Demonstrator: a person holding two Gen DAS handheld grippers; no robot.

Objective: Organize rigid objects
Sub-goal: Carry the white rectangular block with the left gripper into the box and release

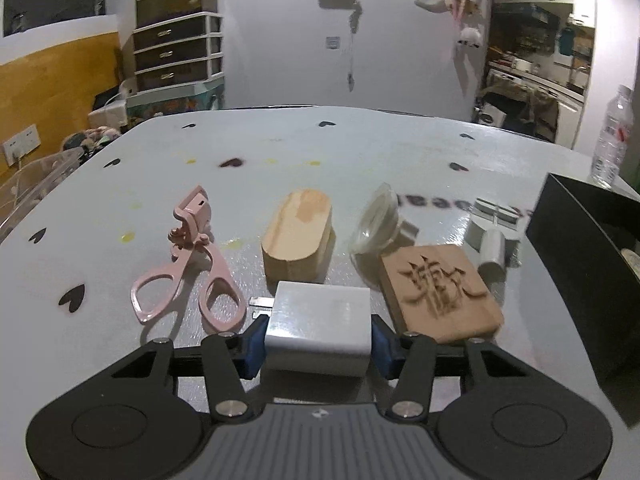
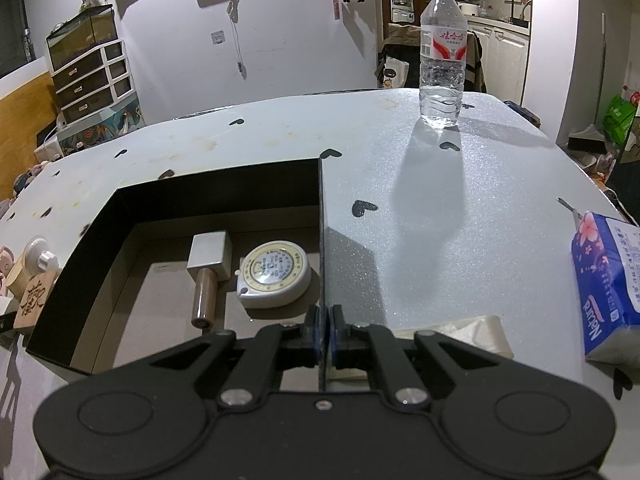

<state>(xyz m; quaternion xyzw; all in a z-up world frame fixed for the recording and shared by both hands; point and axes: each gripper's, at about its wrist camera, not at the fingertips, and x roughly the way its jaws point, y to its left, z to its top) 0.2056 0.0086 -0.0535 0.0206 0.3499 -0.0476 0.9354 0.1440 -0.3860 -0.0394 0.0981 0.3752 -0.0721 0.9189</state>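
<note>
My left gripper [image 1: 318,346] is shut on a white plug charger [image 1: 320,332], its prongs pointing left. Beyond it on the table lie a pink eyelash curler [image 1: 188,264], an oval wooden block [image 1: 298,236], a clear suction cup [image 1: 378,220], a carved wooden stamp [image 1: 438,290] and a white plastic clip [image 1: 494,236]. My right gripper [image 2: 322,334] is shut on the right wall of the black box [image 2: 321,240]. Inside the box lie a small metal-headed mallet [image 2: 208,268] and a round tape measure [image 2: 274,274].
A water bottle [image 2: 442,52] stands at the table's far right. A blue tissue pack [image 2: 608,280] lies at the right edge, and a crumpled tissue [image 2: 464,330] lies near my right gripper. The black box [image 1: 580,264] is to the right of the left gripper.
</note>
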